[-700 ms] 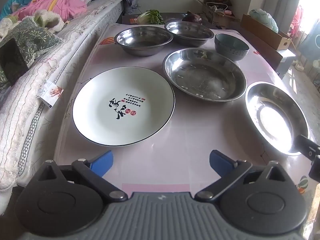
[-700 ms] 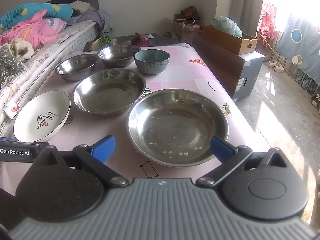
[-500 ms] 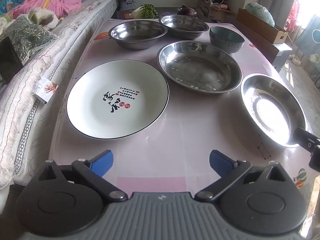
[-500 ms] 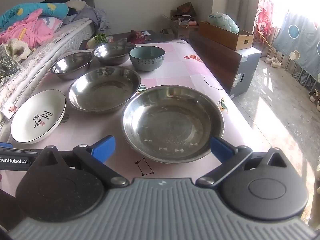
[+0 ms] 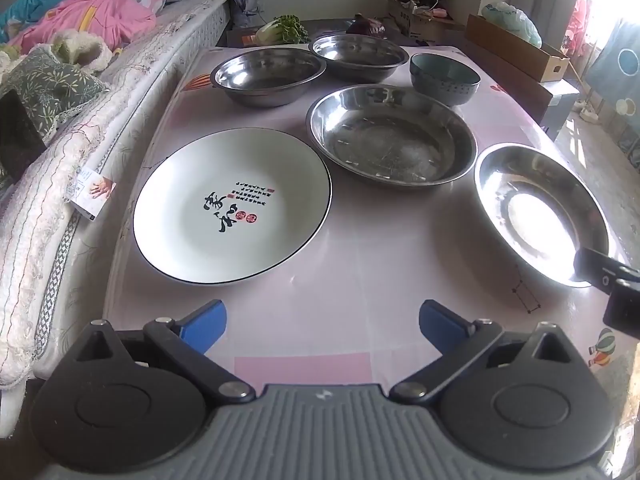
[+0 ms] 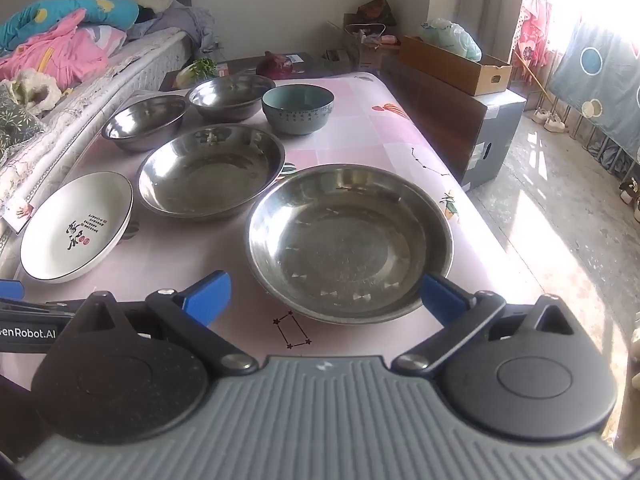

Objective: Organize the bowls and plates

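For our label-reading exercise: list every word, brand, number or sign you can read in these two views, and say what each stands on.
"enRobot.AI": white letters on the black body of the left gripper, first letter cut off by the frame edge.
White plate: black brush characters, small print and red seals, too small to read.
Teal bowl: a band of characters on the outside, blurred.
Card by the mattress: print unreadable.
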Demonstrator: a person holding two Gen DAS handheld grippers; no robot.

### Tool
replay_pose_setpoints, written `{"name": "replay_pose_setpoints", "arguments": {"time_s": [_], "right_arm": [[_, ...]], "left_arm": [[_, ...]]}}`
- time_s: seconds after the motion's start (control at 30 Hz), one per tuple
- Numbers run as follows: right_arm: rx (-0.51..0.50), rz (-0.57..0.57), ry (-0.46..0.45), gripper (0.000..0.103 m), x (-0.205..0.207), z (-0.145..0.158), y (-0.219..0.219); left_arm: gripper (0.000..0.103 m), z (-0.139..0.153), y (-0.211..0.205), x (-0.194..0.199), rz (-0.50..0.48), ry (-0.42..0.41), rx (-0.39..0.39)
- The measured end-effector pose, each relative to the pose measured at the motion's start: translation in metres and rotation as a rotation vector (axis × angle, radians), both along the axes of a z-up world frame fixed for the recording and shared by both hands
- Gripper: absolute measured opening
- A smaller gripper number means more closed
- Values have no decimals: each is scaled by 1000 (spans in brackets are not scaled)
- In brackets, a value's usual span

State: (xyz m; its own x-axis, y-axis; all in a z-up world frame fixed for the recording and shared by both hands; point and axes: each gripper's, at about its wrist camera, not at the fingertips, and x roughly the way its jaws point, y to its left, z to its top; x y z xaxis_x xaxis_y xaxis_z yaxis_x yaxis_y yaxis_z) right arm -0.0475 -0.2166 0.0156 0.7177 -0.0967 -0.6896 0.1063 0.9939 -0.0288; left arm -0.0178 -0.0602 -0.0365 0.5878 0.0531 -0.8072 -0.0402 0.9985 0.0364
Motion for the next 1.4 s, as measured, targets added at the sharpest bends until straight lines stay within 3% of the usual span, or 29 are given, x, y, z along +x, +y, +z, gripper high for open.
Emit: {"name": "replay_pose_setpoints", "arguments": {"time_s": [0.13, 0.5, 1.4], "right_arm": [[0, 0, 1, 102, 1, 0, 0], [5, -7, 1, 102, 1, 1, -1], [8, -19, 12, 102, 2, -3, -1]], "left_arm": [[103, 23, 32, 7, -54, 24, -16], [103, 40, 43, 6, -72, 30, -22], [103, 42, 47, 5, -76, 34, -25]]}}
